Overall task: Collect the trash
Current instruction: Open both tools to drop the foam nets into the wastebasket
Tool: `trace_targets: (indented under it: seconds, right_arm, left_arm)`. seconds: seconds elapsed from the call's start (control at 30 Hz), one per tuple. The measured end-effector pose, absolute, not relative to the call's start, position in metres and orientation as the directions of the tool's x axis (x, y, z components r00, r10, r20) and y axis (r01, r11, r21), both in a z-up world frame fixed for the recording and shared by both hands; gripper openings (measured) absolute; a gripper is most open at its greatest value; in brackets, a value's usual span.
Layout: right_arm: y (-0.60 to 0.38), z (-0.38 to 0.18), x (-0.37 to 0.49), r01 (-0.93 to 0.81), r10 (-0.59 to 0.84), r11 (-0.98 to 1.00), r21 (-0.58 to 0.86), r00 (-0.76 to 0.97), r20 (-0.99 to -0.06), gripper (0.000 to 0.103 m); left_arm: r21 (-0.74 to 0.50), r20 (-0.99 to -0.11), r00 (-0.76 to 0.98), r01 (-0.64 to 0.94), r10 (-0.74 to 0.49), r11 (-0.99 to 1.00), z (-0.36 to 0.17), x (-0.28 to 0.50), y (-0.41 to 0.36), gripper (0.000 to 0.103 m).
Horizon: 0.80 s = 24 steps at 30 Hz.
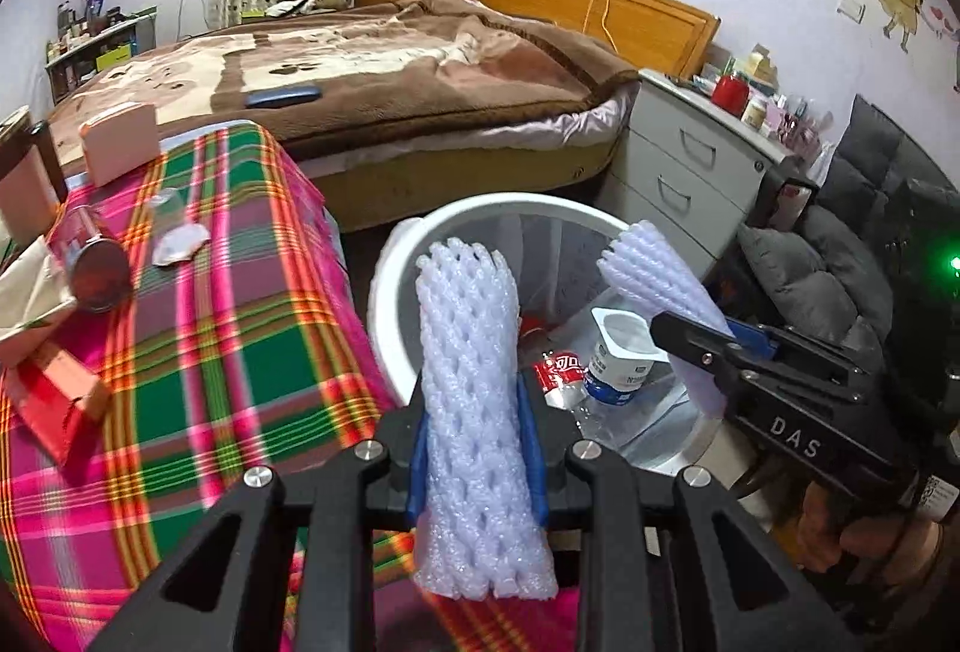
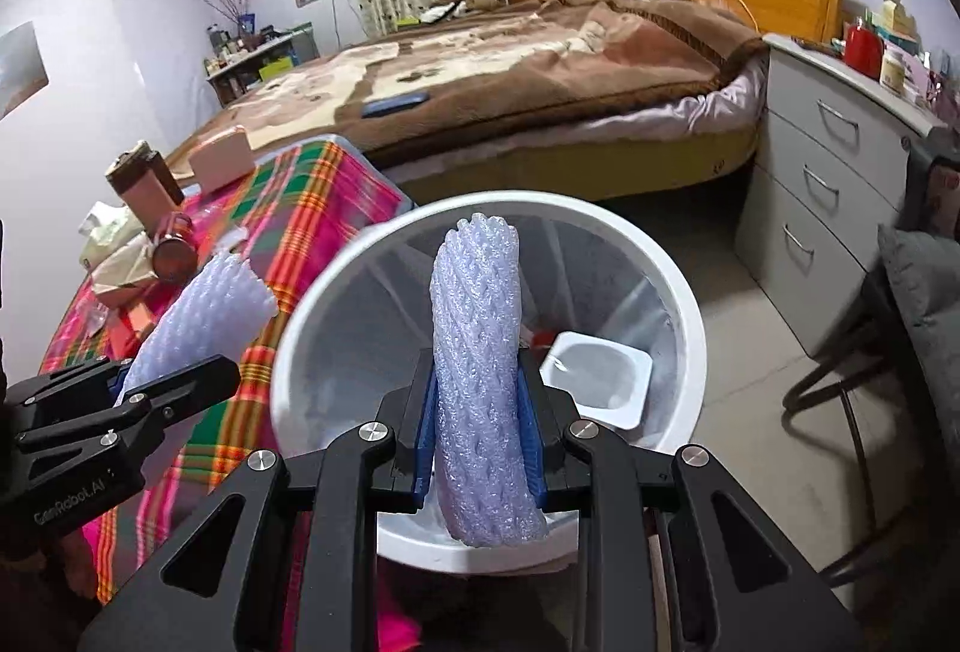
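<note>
Foam sleeves: left gripper (image 1: 474,448) pinches one (image 1: 474,412) at bin (image 1: 390,304) rim; right gripper (image 2: 480,436) pinches other (image 2: 480,382) over bin mouth. We judge: centre left first, then release both.

Both wrist views look forward and down over their tongs, close above the white bin (image 1: 396,292) (image 2: 288,352), sharing it, the plaid table (image 1: 240,304) leftward and the bed (image 2: 540,70) beyond.

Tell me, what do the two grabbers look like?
Both are black with silver screws. The left gripper has blue pads. The right gripper has blue pads too. White letters mark their sides. A green light glows on the right one.
</note>
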State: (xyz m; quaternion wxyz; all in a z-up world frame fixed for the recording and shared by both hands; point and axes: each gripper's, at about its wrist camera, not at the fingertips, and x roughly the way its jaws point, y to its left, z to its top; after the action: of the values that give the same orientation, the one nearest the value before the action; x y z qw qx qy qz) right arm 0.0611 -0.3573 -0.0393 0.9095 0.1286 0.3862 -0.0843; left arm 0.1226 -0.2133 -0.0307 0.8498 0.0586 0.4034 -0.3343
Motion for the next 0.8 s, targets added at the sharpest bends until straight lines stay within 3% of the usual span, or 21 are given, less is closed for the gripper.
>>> trace_targets:
  seconds: [0.3, 0.43, 0.63, 0.73, 0.77, 0.8]
  right_arm:
    - [-0.376, -0.053, 0.066, 0.274, -0.053, 0.947, 0.166, 0.644, -0.763, 0.025]
    - [-0.383, -0.054, 0.064, 0.307, -0.085, 0.94, 0.15, 0.635, -0.768, 0.026]
    - [-0.386, -0.054, 0.06, 0.317, -0.089, 0.935, 0.157, 0.64, -0.763, 0.03]
    - [-0.386, -0.052, 0.06, 0.308, -0.071, 0.935, 0.177, 0.652, -0.754, 0.046]
    - [-0.387, -0.051, 0.06, 0.298, -0.053, 0.934, 0.195, 0.657, -0.752, 0.059]
    - [-0.388, -0.051, 0.062, 0.291, -0.036, 0.933, 0.211, 0.66, -0.75, 0.064]
  left_arm:
    - [-0.143, -0.753, 0.434, 0.625, -0.494, 0.768, -0.041, 0.127, -0.242, 0.031]
    - [-0.166, -0.752, 0.421, 0.624, -0.507, 0.764, -0.043, 0.127, -0.241, 0.051]
    - [-0.161, -0.748, 0.435, 0.614, -0.502, 0.772, -0.04, 0.127, -0.237, 0.053]
    - [-0.169, -0.744, 0.438, 0.608, -0.505, 0.776, -0.038, 0.127, -0.232, 0.053]
    - [-0.168, -0.742, 0.443, 0.603, -0.503, 0.78, -0.037, 0.127, -0.23, 0.054]
    - [-0.169, -0.741, 0.446, 0.6, -0.502, 0.782, -0.036, 0.128, -0.229, 0.054]
